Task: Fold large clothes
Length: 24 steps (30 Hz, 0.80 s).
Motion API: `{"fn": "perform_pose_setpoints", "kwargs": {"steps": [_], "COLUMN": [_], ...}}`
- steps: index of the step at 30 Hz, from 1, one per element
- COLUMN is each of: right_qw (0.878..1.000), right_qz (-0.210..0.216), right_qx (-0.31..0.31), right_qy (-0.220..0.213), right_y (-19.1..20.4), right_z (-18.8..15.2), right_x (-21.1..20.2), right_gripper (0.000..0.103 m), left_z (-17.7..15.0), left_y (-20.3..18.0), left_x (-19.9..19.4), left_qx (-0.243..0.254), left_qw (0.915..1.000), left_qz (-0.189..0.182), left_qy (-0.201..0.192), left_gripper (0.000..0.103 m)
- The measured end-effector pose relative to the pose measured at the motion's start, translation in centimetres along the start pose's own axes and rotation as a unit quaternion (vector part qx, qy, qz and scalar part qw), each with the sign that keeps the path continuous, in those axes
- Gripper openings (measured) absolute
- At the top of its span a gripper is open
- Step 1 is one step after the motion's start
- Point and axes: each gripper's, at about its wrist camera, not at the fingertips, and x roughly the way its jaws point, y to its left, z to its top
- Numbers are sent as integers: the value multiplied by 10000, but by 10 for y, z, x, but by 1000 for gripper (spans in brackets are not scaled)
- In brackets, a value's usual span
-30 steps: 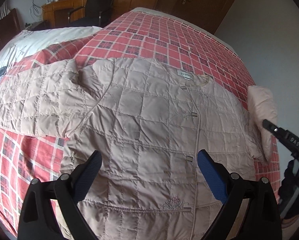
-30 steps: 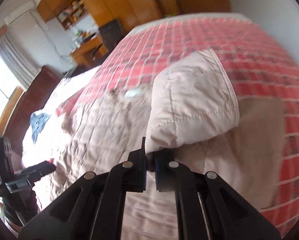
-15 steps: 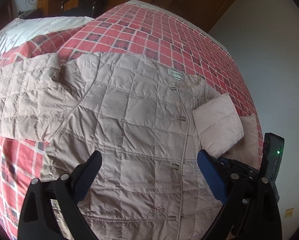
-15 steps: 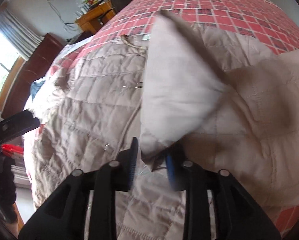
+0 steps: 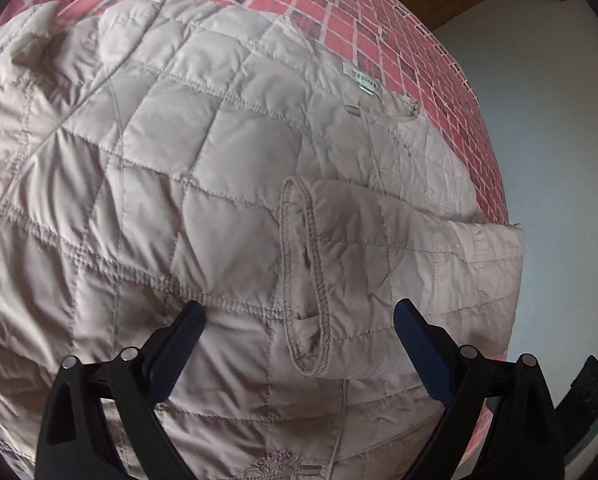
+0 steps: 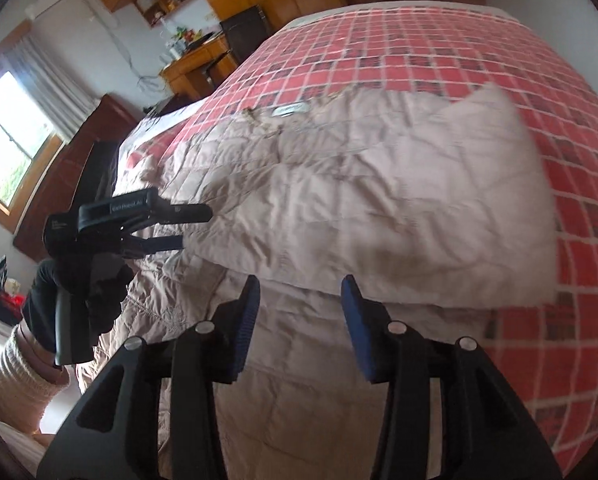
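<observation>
Released since a second ago, the sleeve lies across the quilted jacket; both grippers' jaws are apart. Only the right view shows the gloved hand holding the left gripper.

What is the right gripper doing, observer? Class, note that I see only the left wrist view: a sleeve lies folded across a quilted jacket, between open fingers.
Observer: The right gripper is open and holds nothing; it hangs over the jacket.
Operator: Who holds my left gripper?
Observer: A black-gloved hand grips the left gripper at the jacket's side.
Operator: What lies beyond the bed?
Observer: A wooden desk stands past the plaid bedspread, with a window nearby.
</observation>
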Motion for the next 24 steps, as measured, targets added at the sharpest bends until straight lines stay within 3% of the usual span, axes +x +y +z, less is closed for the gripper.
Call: {"fn": "perform_pose_setpoints", "kwargs": {"steps": [1,2,6,8,12,17,24], "right_qw": [9999,9997,9970,9944,9885,9820,9838], "right_qz": [-63,-122,-355,-444,-584,-677,-556], "right_qx": [120,202,588,826,1190,1551,1560], "right_qy": [-67,-115,-353,-488,-726,-844,-680], "right_y": [-7,-13,-38,-51,-75,-106,-111], "right_z": [-1,-1,5,10,13,12,19], "right_x": [-7,-10,-23,-30,-45,-59,-45], "right_gripper": [43,43,43,43,43,43,47], "left_z": [1,3,9,14,28,53,74], "left_y": [-5,-10,-30,-34,-31,-1,57], "left_x": [2,4,16,15,-16,-71,-91], "left_qx": [35,61,252,294,300,339,-73], "left_qw": [10000,9999,9989,9983,9979,9953,9926], "left_qz": [-31,-117,-313,-414,-521,-132,467], "left_qy": [8,53,251,269,-252,-902,-1120], "left_gripper": [86,72,38,11,7,6,6]}}
